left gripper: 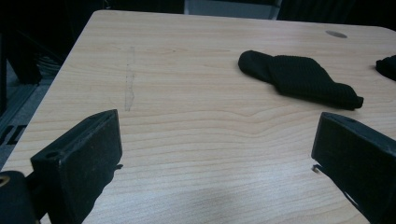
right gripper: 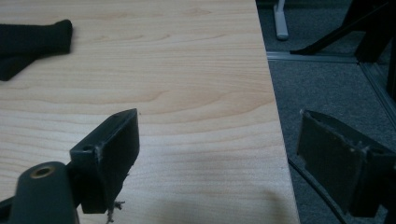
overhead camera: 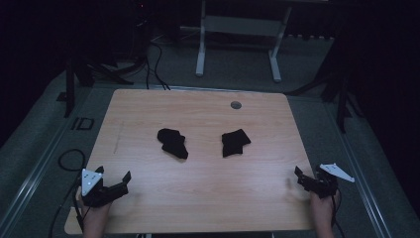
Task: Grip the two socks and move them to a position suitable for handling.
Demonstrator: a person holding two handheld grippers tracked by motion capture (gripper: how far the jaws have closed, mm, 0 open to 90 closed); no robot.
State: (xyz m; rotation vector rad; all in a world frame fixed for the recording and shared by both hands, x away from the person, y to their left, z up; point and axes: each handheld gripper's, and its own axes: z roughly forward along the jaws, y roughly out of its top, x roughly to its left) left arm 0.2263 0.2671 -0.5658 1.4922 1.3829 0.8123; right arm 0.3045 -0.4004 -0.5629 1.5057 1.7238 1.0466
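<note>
I read just one marking: the letters "ID" (overhead camera: 82,123) on the floor, left of the surface (overhead camera: 148,203).

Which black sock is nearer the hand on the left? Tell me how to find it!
Look at the wooden table. Two black socks lie near its middle, apart from each other. It is the left sock, lying slanted and farther from the grey round hole than the right sock.

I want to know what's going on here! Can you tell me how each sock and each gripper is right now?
Left sock: crumpled, lying flat on the table, untouched.
Right sock: folded over, lying on the table, apart from the left sock.
Left gripper: open, empty, near the table's front left corner.
Right gripper: open, empty, at the table's right edge.
</note>
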